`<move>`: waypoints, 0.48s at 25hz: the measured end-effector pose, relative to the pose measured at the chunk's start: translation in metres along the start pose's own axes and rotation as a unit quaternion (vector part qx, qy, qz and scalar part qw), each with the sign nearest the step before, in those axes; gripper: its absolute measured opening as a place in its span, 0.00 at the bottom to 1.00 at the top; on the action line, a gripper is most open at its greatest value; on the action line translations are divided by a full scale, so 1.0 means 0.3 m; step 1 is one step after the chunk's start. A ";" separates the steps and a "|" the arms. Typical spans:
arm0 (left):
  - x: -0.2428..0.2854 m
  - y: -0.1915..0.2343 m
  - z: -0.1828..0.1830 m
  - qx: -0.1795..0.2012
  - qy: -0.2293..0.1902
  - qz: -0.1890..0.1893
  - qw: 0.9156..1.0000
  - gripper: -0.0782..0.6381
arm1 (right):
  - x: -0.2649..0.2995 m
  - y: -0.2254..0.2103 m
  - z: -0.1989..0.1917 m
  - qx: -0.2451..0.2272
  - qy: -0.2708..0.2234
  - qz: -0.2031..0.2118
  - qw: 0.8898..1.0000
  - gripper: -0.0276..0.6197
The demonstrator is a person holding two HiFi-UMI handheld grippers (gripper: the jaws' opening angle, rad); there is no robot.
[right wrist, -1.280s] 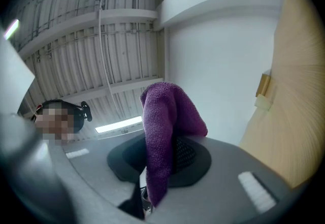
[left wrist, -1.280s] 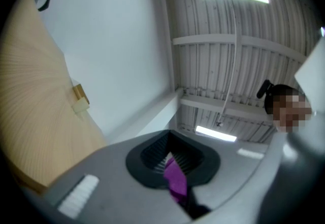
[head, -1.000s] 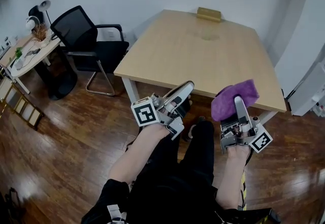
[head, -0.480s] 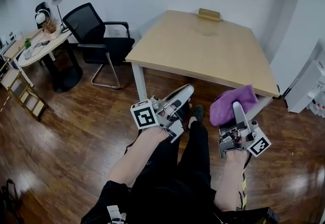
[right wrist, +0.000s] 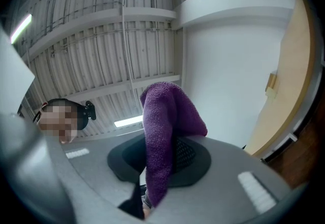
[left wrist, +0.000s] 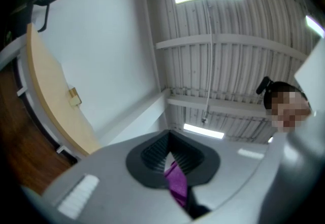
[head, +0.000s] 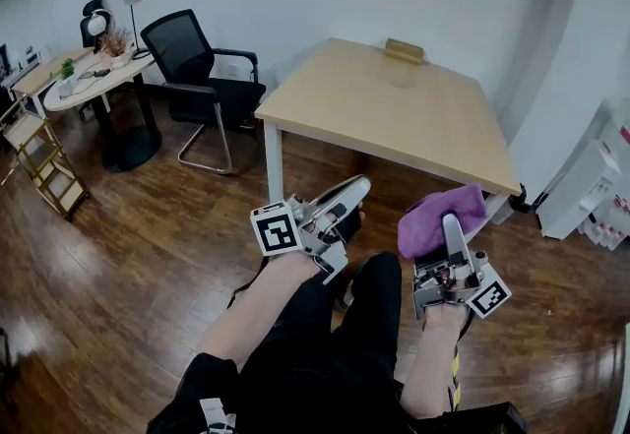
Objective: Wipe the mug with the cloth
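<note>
At right, the hand-held gripper [head: 450,227] clamps the purple cloth [head: 425,228] between its jaws.

cloth [head: 438,223]: purple, fuzzy knit, bunched up
grip: pinched between the right gripper's [head: 453,222] jaws, a fold bulging past their tips
place: held in the air, short of the desk's [head: 394,117] near edge

The head view looks steeply down from above the person, with the left gripper [head: 360,187] and right gripper [head: 451,227] close below, the dark wooden floor [head: 148,225] around them and the light wooden rectangular table [head: 394,117] further ahead. Each gripper view sits just behind its own fingers and tilts upward at the white ribbed ceiling [left wrist: 228,40]. All three views share the table, its small tan block [head: 405,50] and the purple fuzzy cloth [head: 433,225]. The table lies at the left rim of the left gripper view and the right rim of the right gripper view.
</note>
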State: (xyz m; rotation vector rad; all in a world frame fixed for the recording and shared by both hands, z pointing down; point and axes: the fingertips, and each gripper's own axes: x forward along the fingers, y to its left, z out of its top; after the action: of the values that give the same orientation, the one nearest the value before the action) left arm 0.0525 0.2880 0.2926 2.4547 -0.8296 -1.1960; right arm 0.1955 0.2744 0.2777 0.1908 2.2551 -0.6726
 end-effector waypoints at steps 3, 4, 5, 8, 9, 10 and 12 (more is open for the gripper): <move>-0.009 -0.034 -0.009 0.004 0.003 -0.001 1.000 0.12 | -0.021 0.041 -0.007 -0.002 -0.005 0.003 1.000 0.13; -0.012 -0.038 -0.013 -0.001 0.003 0.000 1.000 0.12 | -0.025 0.050 -0.008 -0.003 -0.006 0.003 1.000 0.13; -0.014 -0.041 -0.016 -0.006 0.002 0.001 1.000 0.12 | -0.027 0.056 -0.009 -0.004 -0.005 0.002 1.000 0.13; -0.013 -0.054 -0.017 -0.011 -0.003 -0.001 1.000 0.12 | -0.032 0.062 -0.010 -0.004 -0.001 -0.004 1.000 0.14; -0.010 -0.058 -0.022 -0.012 -0.002 -0.002 1.000 0.12 | -0.035 0.066 -0.008 -0.006 -0.001 -0.004 1.000 0.13; -0.007 -0.063 -0.031 -0.014 -0.001 -0.003 1.000 0.12 | -0.039 0.073 -0.006 -0.009 0.000 -0.004 1.000 0.14; -0.004 -0.075 -0.053 -0.015 0.006 -0.004 1.000 0.12 | -0.045 0.093 -0.005 -0.016 -0.001 -0.001 1.000 0.14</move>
State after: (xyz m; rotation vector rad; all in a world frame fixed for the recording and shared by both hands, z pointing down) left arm 0.0726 0.3066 0.2923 2.4397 -0.7938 -1.1870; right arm 0.2133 0.2999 0.2767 0.1733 2.2628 -0.6365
